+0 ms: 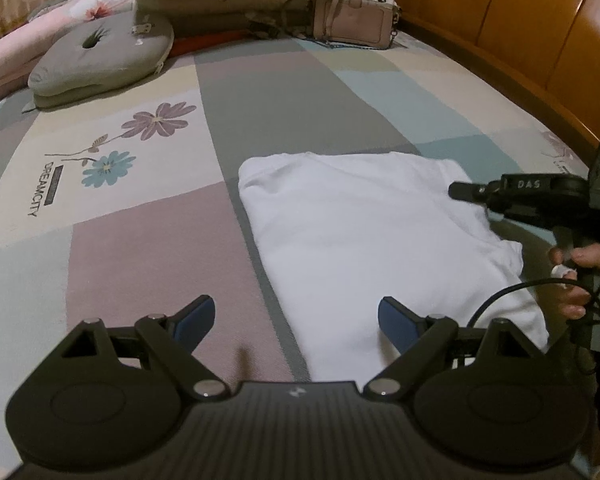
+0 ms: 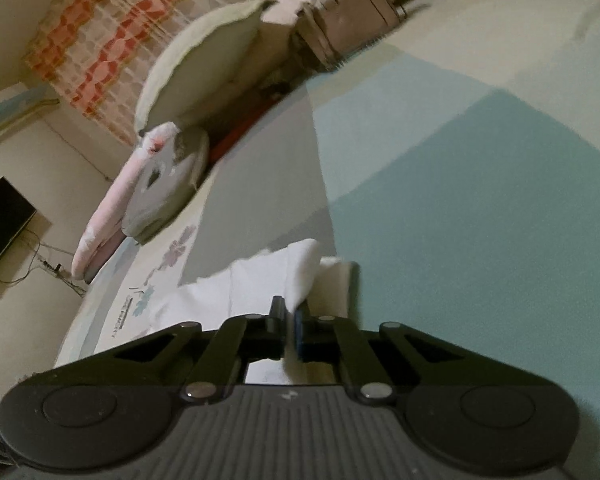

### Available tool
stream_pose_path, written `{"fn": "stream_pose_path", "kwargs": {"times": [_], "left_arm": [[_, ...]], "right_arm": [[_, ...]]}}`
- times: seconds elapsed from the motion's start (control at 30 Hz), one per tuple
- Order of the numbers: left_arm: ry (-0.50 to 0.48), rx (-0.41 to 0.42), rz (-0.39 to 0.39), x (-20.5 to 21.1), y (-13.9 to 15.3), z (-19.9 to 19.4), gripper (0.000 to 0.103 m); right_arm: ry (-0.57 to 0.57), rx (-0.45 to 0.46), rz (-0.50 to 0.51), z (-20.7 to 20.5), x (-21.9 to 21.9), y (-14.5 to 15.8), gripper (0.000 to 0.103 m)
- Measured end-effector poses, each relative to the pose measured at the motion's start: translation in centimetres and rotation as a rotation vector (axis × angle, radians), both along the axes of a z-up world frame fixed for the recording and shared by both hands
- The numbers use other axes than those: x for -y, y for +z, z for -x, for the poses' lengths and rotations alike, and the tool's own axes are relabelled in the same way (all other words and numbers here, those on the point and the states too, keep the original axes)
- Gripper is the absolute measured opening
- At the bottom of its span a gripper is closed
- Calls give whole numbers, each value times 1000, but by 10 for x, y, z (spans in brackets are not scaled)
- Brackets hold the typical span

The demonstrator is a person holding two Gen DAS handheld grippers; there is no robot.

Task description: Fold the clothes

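A folded white cotton garment (image 1: 364, 240) lies on the patchwork pastel bedsheet (image 1: 160, 240), near the wooden bed frame (image 1: 520, 40). The left black two-finger gripper (image 1: 296, 320) hovers over the garment's near edge, jaws spread wide — holding nothing. The right black gripper (image 2: 290, 316) is clenched on a raised fold of the white cloth — that view is blurred.
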State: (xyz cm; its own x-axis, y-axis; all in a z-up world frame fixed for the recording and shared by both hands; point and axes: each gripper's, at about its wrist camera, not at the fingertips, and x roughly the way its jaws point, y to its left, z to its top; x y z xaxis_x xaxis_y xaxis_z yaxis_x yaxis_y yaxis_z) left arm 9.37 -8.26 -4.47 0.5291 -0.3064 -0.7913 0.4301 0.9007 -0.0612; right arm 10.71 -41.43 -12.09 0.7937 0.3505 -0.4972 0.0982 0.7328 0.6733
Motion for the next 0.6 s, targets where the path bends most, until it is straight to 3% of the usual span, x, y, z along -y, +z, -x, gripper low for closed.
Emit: {"fn": "stream_pose_path", "kwargs": {"times": [0.17, 0.3, 0.47, 0.6], "left_arm": [[11, 5, 26, -8, 4, 0, 89], [9, 13, 43, -12, 7, 2, 89], [5, 19, 55, -13, 9, 6, 89], [-3, 22, 57, -12, 11, 11, 89]], "right_arm": [[-44, 26, 29, 12, 2, 12, 5], [-55, -13, 58, 19, 7, 15, 6], [-76, 24, 125, 53, -1, 39, 13], [28, 56, 171, 67, -29, 49, 13]]}}
